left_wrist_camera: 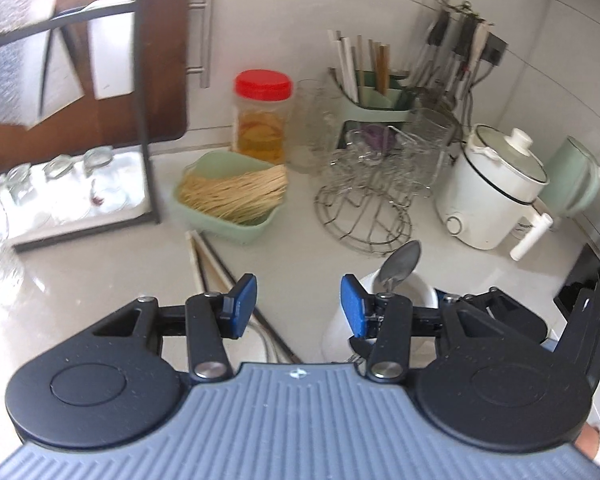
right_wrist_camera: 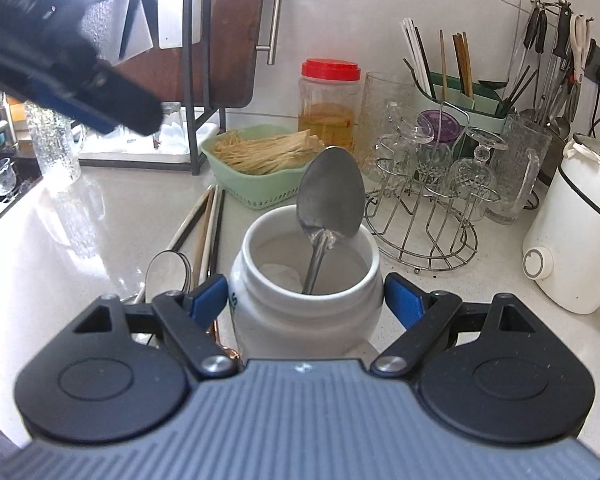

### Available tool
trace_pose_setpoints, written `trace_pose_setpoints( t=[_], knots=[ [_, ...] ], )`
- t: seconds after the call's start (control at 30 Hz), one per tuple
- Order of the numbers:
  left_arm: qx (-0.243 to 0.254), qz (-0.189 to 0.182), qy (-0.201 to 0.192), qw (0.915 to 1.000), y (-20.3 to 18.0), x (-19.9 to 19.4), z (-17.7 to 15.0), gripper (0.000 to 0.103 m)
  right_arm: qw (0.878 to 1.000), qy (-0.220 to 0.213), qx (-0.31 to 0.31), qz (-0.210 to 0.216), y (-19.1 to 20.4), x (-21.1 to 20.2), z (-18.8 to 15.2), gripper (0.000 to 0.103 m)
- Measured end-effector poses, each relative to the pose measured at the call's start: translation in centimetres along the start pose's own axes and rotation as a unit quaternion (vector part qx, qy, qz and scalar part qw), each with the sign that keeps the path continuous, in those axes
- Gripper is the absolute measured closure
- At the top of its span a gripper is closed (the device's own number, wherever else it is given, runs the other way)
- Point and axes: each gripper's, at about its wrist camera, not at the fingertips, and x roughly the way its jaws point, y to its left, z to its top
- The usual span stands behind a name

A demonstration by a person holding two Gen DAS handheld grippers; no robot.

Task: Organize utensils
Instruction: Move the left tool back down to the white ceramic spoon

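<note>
Progress of the sorting. One metal spoon [right_wrist_camera: 330, 192] already stands handle-down in the white jar [right_wrist_camera: 306, 280], its oval bowl tilted against the far rim. Still loose on the counter [right_wrist_camera: 100, 260], just left of the jar, lie another spoon [right_wrist_camera: 166, 268] and a bundle of chopsticks [right_wrist_camera: 206, 232]; these appear to remain to be put away.

The right gripper [right_wrist_camera: 306, 300] straddles the jar, its blue pads at either side of the jar's shoulder; whether they press on it cannot be told. The left gripper [left_wrist_camera: 298, 306] hangs above the counter with its jaws apart and nothing between them.

Materials: the jar is glazed, smooth and round-shouldered; the spoon is dull grey steel; the chopsticks are slender rods, pale and dark; the counter is glossy and pale.
</note>
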Motion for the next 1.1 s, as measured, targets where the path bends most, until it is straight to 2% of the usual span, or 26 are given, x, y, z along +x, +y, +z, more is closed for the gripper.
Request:
trace_pose_setpoints(
  t=[0.57,0.67,0.8,1.1],
  knots=[
    [-0.048,0.040,0.038,0.9973,4.0,-0.1,-4.5,0.050,1.000,0.018,-0.001,-0.001,0.0,0.4,0.5,0.016],
    [-0.039,0.059,0.038,0.9968,4.1,-0.3,-5.5,0.051,1.000,0.023,0.000,0.002,-0.1,0.5,0.6,0.016],
    [-0.040,0.057,0.049,0.9964,4.7,-0.2,-6.3,0.051,1.000,0.029,0.002,0.002,-0.1,0.5,0.7,0.016],
    [-0.060,0.059,0.085,0.9928,6.8,3.1,-7.6,0.052,0.999,0.049,0.004,0.001,-0.2,0.9,1.3,0.016]
  ],
)
